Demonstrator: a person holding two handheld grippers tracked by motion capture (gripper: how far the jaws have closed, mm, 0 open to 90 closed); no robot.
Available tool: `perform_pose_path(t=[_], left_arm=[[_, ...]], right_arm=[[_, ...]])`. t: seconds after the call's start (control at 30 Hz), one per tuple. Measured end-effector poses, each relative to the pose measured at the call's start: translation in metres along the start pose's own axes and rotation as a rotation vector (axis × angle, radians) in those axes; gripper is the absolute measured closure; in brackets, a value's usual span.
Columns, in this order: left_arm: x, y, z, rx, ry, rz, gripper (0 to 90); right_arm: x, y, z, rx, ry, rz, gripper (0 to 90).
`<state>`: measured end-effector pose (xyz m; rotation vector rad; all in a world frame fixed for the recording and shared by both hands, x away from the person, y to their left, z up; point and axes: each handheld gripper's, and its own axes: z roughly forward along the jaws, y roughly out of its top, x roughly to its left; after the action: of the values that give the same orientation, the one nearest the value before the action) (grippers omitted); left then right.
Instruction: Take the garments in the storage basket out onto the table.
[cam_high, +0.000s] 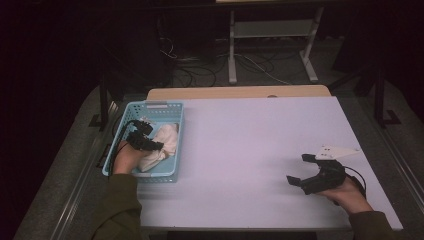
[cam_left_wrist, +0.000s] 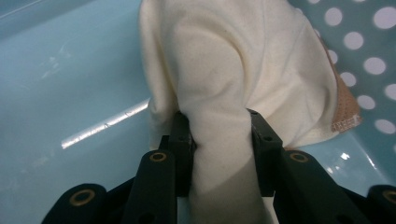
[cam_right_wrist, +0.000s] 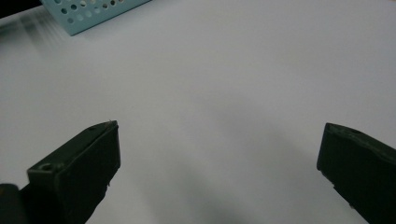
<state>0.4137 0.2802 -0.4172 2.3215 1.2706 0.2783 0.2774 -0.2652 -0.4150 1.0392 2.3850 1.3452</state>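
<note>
The left gripper is pinching a fold of the cream cloth lying in the blue basket at the table's left edge. Lifting straight up (slowly) should clear the basket wall. The right gripper is waiting wide-jawed near the right edge.

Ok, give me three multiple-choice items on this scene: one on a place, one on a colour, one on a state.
1. Where is the cream cloth?
A. in the basket
B. on the bare table
C. on the floor

2. What colour is the basket?
A. red
B. light blue
C. black

3. How are the right gripper's jaws?
A. shut on the cloth
B. shut on nothing
C. wide apart with nothing between them

Key: 1 A, the cloth lies inside the basket walls; 2 B, its dotted walls are light blue; 3 C, bare table shows between the spread jaws, while the left gripper pinches the cloth.
</note>
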Motion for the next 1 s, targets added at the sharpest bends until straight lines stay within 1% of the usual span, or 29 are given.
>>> perform_pose_path(t=[0.07,0.13,0.2,0.27,0.33,0.37,0.43,0.47,0.5,0.57,0.63,0.7,1.0], left_arm=[[0.001,0.0,-0.001,-0.003,-0.009,-0.012,67.6],[0.001,0.0,-0.003,-0.009,-0.016,-0.017,67.7],[0.002,0.001,-0.004,-0.02,-0.021,-0.026,67.7],[0.003,0.002,-0.005,-0.018,-0.021,-0.027,67.7],[0.003,0.003,-0.006,-0.016,-0.021,-0.027,67.8],[0.003,0.004,-0.007,-0.016,-0.023,-0.019,67.9],[0.003,0.005,-0.008,-0.024,-0.023,-0.022,67.9],[0.002,0.005,-0.01,-0.024,-0.021,-0.021,67.9],[0.002,0.005,-0.011,-0.027,-0.021,-0.022,67.9],[0.002,0.006,-0.014,-0.039,-0.021,-0.028,68.0],[0.001,0.008,-0.018,-0.062,-0.023,-0.034,68.0],[0.001,0.009,-0.022,-0.07,-0.02,-0.024,67.9],[0.001,0.01,-0.036,-0.115,-0.03,-0.026,68.0]], right_arm=[[0.0,0.0,0.0,0.004,-0.006,0.001,0.0],[0.001,-0.002,0.002,0.024,-0.009,0.002,0.0],[0.001,-0.003,0.003,0.031,-0.009,0.002,0.0],[0.001,-0.003,0.005,0.037,-0.002,0.004,0.0],[0.001,-0.004,0.005,0.045,-0.005,0.0,0.0],[0.001,-0.005,0.005,0.042,-0.004,0.005,0.0],[0.0,-0.006,0.005,0.045,-0.015,0.006,0.0],[-0.001,-0.006,0.005,0.048,-0.021,0.015,0.0],[-0.001,-0.007,0.005,0.044,-0.023,0.012,0.0],[-0.001,-0.008,0.005,0.038,-0.021,0.017,0.0],[-0.002,-0.009,0.005,0.037,-0.021,0.015,0.0],[-0.002,-0.011,0.005,0.04,-0.022,0.017,0.0],[-0.006,-0.015,0.005,0.045,-0.039,0.03,0.0]])
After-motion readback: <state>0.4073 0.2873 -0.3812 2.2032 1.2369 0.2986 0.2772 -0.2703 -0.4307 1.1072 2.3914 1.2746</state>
